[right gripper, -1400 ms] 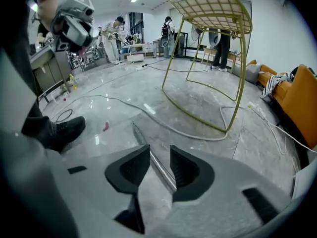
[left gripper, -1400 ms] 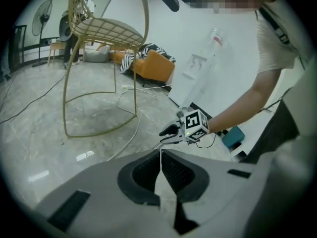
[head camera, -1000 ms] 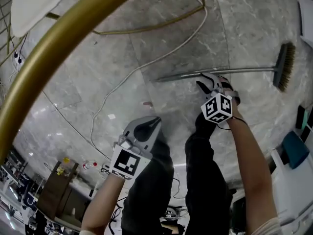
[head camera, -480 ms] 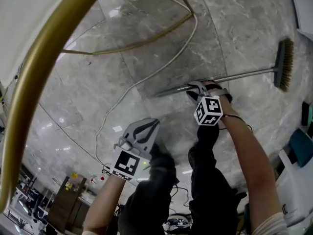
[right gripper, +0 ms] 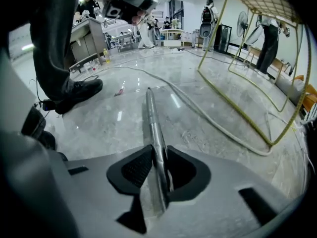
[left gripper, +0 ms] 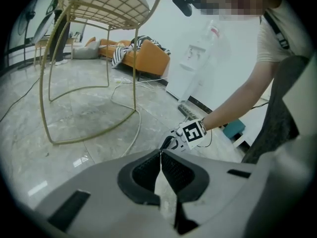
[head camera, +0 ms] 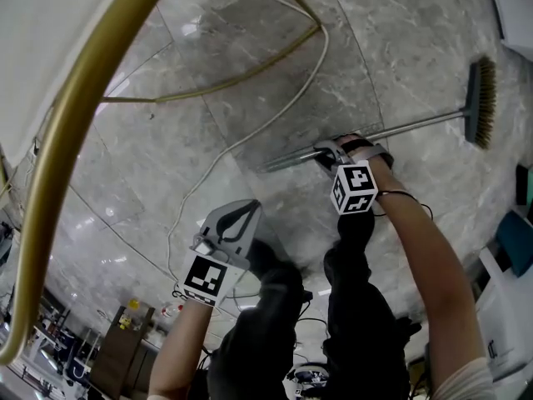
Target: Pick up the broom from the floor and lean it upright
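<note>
The broom lies flat on the grey marble floor, with its brush head (head camera: 480, 100) at the right and its metal handle (head camera: 416, 123) running left. My right gripper (head camera: 326, 151) is down at the handle's free end. Its jaws have just been closing, and in the right gripper view the handle (right gripper: 151, 113) runs between the pads of the right gripper (right gripper: 157, 155), which press on it from both sides. My left gripper (head camera: 241, 215) hangs lower left above the floor, away from the broom. In its own view the left gripper (left gripper: 161, 155) is shut with nothing in it.
A gold wire chair frame (head camera: 75, 123) arches over the left and top of the floor, and a white cable (head camera: 250, 132) snakes past the handle's tip. The person's dark shoes (head camera: 275, 261) stand just below the grippers. A blue box (head camera: 518, 248) sits at the right edge.
My right gripper has come down onto the handle's end and closed round it. The left gripper has sunk a little. The broom still lies flat.
</note>
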Action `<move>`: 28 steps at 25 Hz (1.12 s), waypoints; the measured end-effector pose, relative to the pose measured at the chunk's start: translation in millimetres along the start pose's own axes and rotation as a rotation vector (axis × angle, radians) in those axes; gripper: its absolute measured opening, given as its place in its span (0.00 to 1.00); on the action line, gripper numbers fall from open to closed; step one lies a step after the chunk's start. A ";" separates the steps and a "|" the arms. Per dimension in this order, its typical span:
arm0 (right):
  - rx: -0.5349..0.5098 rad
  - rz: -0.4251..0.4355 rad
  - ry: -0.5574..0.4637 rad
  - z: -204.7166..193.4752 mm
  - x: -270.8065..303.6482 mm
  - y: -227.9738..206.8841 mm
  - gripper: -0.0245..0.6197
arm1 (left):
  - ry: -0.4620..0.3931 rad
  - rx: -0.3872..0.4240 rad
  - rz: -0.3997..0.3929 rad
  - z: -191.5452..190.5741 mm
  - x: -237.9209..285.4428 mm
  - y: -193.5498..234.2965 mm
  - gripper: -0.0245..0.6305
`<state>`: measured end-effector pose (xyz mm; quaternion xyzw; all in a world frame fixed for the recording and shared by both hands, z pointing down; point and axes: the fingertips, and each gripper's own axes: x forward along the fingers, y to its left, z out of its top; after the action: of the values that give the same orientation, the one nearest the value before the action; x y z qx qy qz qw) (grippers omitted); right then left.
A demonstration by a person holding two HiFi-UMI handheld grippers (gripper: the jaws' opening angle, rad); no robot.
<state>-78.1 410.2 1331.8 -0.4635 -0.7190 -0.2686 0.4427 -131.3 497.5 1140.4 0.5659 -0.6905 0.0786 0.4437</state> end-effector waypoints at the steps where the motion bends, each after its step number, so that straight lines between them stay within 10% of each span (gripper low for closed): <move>1: 0.006 -0.020 -0.010 3.9 -9.3 -2.5 0.19 | 0.000 -0.004 0.005 0.4 -4.1 0.0 0.05; 17: 0.053 -0.340 -0.130 91.9 -308.3 -42.7 0.16 | 0.022 0.037 -0.012 118.5 -132.2 -119.6 0.05; 28: 0.325 -0.641 -0.172 69.2 -512.0 -82.1 0.16 | -0.032 0.135 -0.066 250.1 -170.7 -220.3 0.05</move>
<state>-87.9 210.8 848.2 -0.1592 -0.8956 -0.2360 0.3419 -80.6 389.8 785.4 0.6182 -0.6715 0.1013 0.3959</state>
